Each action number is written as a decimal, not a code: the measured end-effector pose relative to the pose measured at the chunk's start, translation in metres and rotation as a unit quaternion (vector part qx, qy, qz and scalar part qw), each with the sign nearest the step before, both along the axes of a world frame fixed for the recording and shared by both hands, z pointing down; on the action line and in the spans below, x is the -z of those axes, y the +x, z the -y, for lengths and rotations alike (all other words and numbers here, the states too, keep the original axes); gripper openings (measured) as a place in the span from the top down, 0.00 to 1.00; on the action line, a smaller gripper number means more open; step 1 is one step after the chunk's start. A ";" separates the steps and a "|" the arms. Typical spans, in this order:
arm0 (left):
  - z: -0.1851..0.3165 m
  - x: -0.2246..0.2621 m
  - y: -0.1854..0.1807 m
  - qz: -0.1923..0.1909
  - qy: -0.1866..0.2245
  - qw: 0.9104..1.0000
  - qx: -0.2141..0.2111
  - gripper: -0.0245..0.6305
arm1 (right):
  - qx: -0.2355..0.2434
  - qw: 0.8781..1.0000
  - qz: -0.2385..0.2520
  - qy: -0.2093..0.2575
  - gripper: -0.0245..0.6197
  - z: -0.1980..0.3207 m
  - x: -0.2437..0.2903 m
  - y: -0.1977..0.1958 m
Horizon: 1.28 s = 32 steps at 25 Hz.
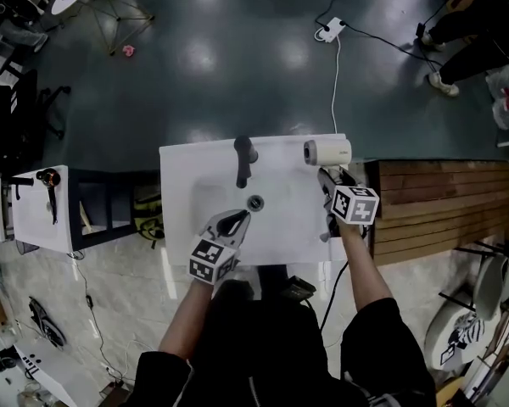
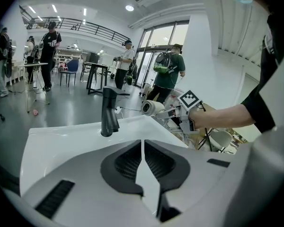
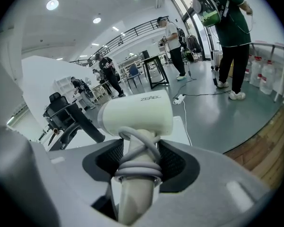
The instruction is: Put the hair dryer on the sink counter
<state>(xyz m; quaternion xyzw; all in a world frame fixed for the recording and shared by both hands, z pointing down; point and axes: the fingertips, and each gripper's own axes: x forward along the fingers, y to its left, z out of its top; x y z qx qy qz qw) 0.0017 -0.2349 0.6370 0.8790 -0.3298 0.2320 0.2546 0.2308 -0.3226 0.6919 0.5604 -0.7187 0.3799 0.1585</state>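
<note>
Right gripper (image 3: pixel 139 161) clamps the hair dryer (image 3: pixel 138 113) by its handle at the sink counter (image 1: pixel 187 172) upper-right corner. I fear it rolls off there. Left gripper (image 2: pixel 143 158) closed, empty.

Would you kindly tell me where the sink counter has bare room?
Bare: the left strip of the sink counter, between its edge and the basin, and the back strip left of the faucet. Crowded: the back right corner, with the hair dryer in the right gripper.
</note>
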 end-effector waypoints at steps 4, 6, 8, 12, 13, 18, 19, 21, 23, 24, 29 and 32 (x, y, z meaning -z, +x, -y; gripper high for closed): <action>-0.002 -0.002 -0.007 0.004 -0.003 1.000 0.009 0.92 | 0.000 1.000 -0.005 -0.009 0.62 0.002 -0.010 0.001; -0.003 -0.002 -0.009 0.005 -0.006 1.000 0.014 0.92 | 0.001 1.000 -0.006 -0.014 0.62 0.003 -0.016 0.000; -0.004 -0.003 -0.011 0.006 -0.009 1.000 0.017 0.92 | 0.001 1.000 -0.007 -0.019 0.62 0.005 -0.021 -0.001; -0.007 -0.005 -0.013 0.008 -0.015 1.000 0.021 0.92 | -0.001 1.000 -0.007 -0.028 0.62 0.006 -0.032 -0.002; -0.008 -0.005 -0.014 0.009 -0.016 1.000 0.023 0.92 | -0.001 1.000 -0.008 -0.030 0.62 0.006 -0.035 -0.002; -0.009 -0.008 -0.020 0.012 -0.026 0.999 0.032 0.92 | -0.001 0.999 -0.018 -0.039 0.62 0.010 -0.043 0.001; -0.009 -0.008 -0.022 0.013 -0.026 0.999 0.033 0.92 | -0.002 0.999 -0.020 -0.041 0.62 0.010 -0.045 0.002; -0.008 -0.005 -0.023 0.013 -0.025 0.999 0.034 0.92 | -0.004 0.999 -0.025 -0.045 0.62 0.011 -0.047 0.003; -0.009 -0.007 -0.024 0.012 -0.026 0.999 0.035 0.92 | -0.005 0.998 -0.028 -0.048 0.62 0.011 -0.050 0.005; -0.009 -0.008 -0.025 0.011 -0.025 0.999 0.036 0.92 | -0.005 0.998 -0.030 -0.048 0.62 0.011 -0.052 0.006; -0.010 -0.009 -0.027 0.011 -0.023 0.999 0.035 0.92 | -0.006 0.998 -0.038 -0.055 0.62 0.007 -0.058 0.011; -0.011 -0.010 -0.029 0.013 -0.028 0.999 0.035 0.92 | -0.004 0.998 -0.043 -0.055 0.62 0.007 -0.061 0.010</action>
